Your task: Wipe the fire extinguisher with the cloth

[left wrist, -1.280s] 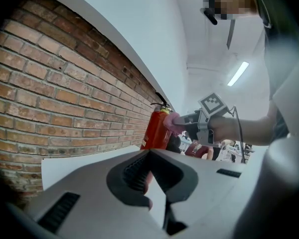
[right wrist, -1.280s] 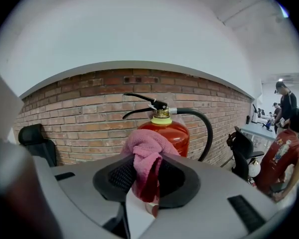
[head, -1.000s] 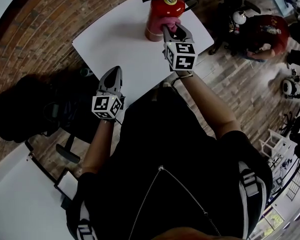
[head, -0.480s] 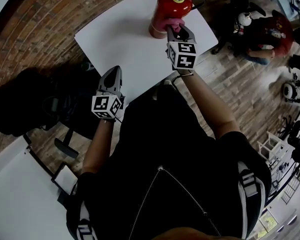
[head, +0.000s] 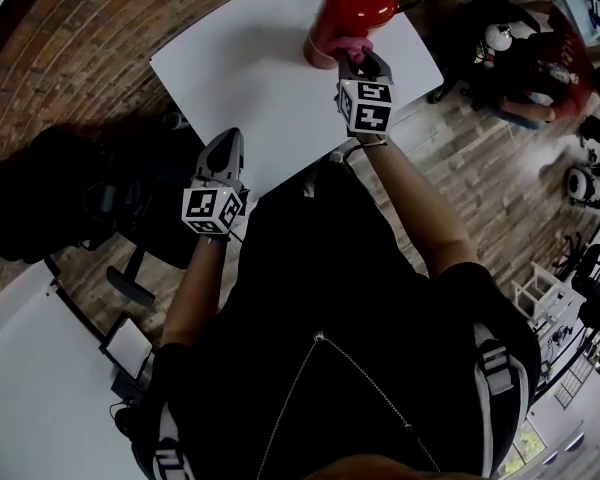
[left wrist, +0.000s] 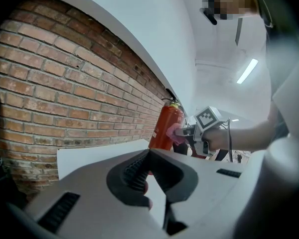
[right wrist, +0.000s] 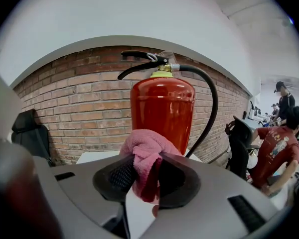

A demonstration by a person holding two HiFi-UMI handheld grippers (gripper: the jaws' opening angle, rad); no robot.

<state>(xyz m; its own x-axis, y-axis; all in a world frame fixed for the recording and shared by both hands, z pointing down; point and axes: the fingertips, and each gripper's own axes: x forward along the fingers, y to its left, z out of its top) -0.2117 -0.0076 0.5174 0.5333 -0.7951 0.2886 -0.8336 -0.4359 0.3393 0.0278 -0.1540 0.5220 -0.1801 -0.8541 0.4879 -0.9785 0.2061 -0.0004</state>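
A red fire extinguisher (head: 358,6) with a black handle and hose stands upright on the far part of a white table (head: 240,78). My right gripper (head: 355,60) is shut on a pink cloth (head: 348,46) and presses it against the near side of the red body. In the right gripper view the cloth (right wrist: 144,151) bulges from between the jaws of the gripper (right wrist: 142,176), right in front of the extinguisher (right wrist: 162,111). My left gripper (head: 230,140) hangs shut and empty over the table's near edge, away from the extinguisher (left wrist: 167,128).
A black office chair (head: 40,208) stands left of the table on the brick floor. People sit at the right (head: 540,63). Another white surface (head: 40,398) lies at the lower left. A brick wall (right wrist: 79,108) runs behind the table.
The right gripper with the pink cloth has slid a little down the extinguisher's side, and the head view has shifted. The left gripper has stayed where it was.
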